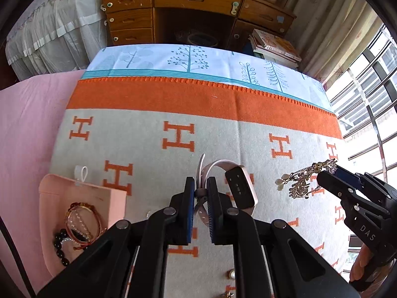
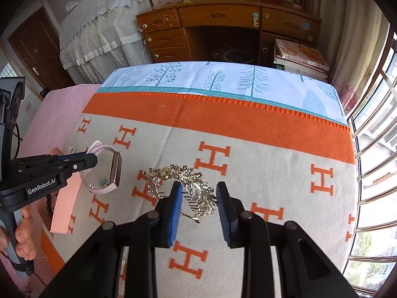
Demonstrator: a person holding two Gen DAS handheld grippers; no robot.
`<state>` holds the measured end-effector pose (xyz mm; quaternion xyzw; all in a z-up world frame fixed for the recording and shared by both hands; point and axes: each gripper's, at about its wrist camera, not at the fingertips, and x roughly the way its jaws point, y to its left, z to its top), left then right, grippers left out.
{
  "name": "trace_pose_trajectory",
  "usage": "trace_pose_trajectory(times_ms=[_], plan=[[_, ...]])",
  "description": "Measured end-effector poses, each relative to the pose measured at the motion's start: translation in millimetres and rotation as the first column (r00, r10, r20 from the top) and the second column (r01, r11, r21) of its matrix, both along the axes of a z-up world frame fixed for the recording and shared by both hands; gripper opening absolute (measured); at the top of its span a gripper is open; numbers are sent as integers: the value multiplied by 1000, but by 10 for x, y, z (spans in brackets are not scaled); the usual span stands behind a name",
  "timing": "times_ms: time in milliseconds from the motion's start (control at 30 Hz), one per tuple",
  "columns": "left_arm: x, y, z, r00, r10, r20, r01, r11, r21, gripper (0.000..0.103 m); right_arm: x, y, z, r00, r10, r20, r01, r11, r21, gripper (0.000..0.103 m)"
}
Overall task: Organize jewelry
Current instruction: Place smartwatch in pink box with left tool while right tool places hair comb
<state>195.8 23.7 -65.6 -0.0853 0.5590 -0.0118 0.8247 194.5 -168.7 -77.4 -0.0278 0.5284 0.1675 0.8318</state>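
My left gripper [image 1: 200,185] is shut on the pale pink strap of a smartwatch [image 1: 240,186] and holds it above the blanket; the watch also shows in the right wrist view [image 2: 109,171]. My right gripper [image 2: 198,192] is open, its fingers on either side of a gold and silver leaf hair comb [image 2: 183,181], which also shows in the left wrist view [image 1: 301,180]. A pink pouch [image 1: 74,198] at the left holds red, gold, pearl and black bead bracelets [image 1: 79,226].
A grey blanket with orange H letters [image 1: 173,136] covers the bed, with an orange band and a tree-print sheet behind. A wooden desk [image 2: 223,24] and stacked books [image 2: 300,57] stand beyond. A small pearl piece [image 1: 230,274] lies near the front edge.
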Motion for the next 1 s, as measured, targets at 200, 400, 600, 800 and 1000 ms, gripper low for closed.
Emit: trace_pose_trajectory(times_ms=[200, 400, 600, 800, 1000], plan=[[-441, 583, 279, 996, 63, 63, -64, 998, 26, 7, -256, 372, 306, 996, 68, 54, -69, 997, 27, 28], [-824, 1260, 289, 981, 163, 106, -168, 985, 44, 7, -493, 902, 564, 983, 148, 108, -155, 986, 60, 28], [-992, 1642, -72, 976, 211, 57, -212, 977, 10, 7, -595, 1441, 653, 973, 198, 121, -209, 974, 84, 28], [-1103, 1791, -433, 971, 237, 23, -237, 971, 6, 7, -636, 1882, 577, 968, 231, 99, -238, 968, 76, 28], [-1291, 1977, -543, 962, 272, 37, -272, 962, 1, 8, -631, 2249, 429, 965, 255, 58, -259, 962, 86, 28]])
